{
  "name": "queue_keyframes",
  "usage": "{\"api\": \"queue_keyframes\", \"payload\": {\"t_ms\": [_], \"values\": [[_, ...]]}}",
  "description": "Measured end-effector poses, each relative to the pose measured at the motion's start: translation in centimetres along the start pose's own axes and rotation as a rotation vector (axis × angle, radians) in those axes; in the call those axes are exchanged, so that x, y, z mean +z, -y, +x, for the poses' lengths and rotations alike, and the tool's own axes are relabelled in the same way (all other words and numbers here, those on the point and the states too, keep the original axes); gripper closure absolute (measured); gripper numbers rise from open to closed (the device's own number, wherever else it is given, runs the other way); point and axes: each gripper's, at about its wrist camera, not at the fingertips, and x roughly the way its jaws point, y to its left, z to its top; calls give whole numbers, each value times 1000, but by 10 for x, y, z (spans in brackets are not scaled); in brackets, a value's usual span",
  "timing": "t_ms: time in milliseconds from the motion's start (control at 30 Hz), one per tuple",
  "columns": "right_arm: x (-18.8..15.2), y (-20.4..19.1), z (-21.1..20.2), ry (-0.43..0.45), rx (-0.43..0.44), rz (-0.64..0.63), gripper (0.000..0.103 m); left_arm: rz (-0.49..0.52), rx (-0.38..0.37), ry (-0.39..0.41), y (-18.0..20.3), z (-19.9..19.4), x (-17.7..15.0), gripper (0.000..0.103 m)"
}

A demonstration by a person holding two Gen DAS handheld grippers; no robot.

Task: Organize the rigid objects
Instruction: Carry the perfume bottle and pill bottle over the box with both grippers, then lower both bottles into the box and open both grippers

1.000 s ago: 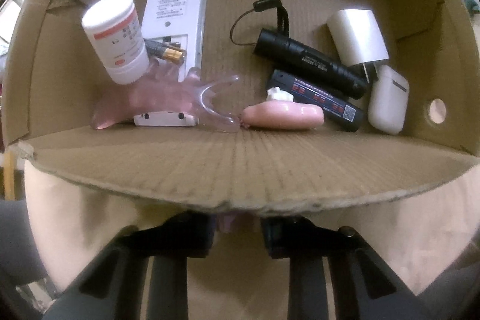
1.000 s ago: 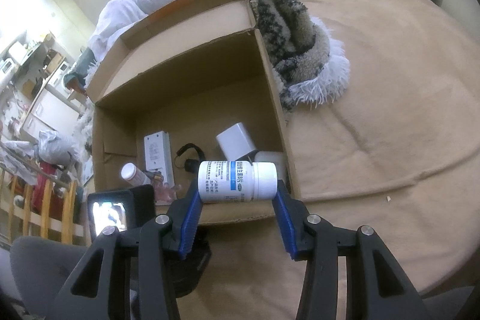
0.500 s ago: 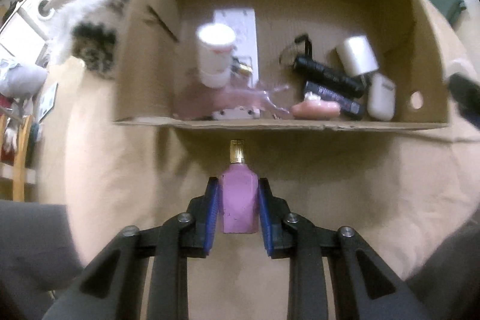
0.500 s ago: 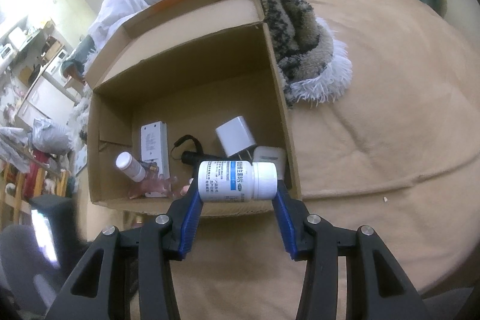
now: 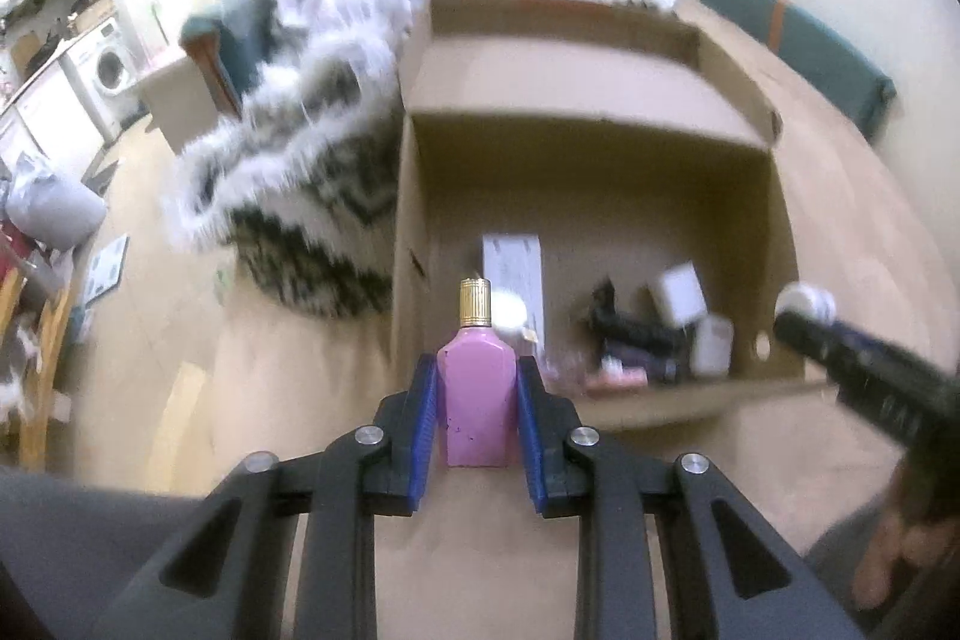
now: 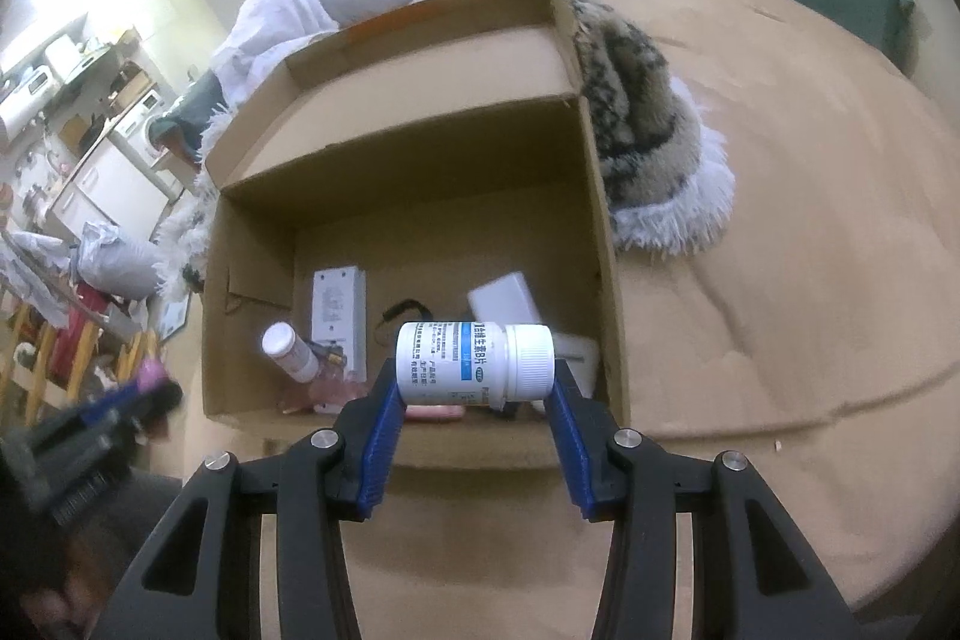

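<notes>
On the tan bedspread [image 6: 780, 232] sits an open cardboard box [image 6: 396, 196]. Just short of its near wall, the left gripper [image 5: 477, 400] clamps an upright pink bottle [image 5: 477, 400] with a gold cap. Beside it, the right gripper [image 6: 474, 400] squeezes a white pill bottle [image 6: 474, 361] lying sideways over the box's near edge. Inside the box lie a white remote [image 6: 339, 316], a small white bottle [image 6: 288, 352] and a white charger [image 6: 504, 301].

My two wrist cameras, both aimed at the cardboard box [image 5: 600, 196]

Each looks forward and down along my fingers from near its front wall; both share the box interior [image 6: 420, 244].
</notes>
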Motion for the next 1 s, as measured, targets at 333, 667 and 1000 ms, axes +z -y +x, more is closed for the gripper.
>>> {"api": "queue_keyframes", "payload": {"t_ms": [333,667,1000], "values": [[29,-18,34,-7,11,-91,54,28,-1,-7,11,44,41,81],[23,-24,72,-134,16,-102,54,81,-41,-57,30,96,34,81],[16,-22,90,-208,-18,-78,54,99,-44,-61,35,105,29,80]]}}
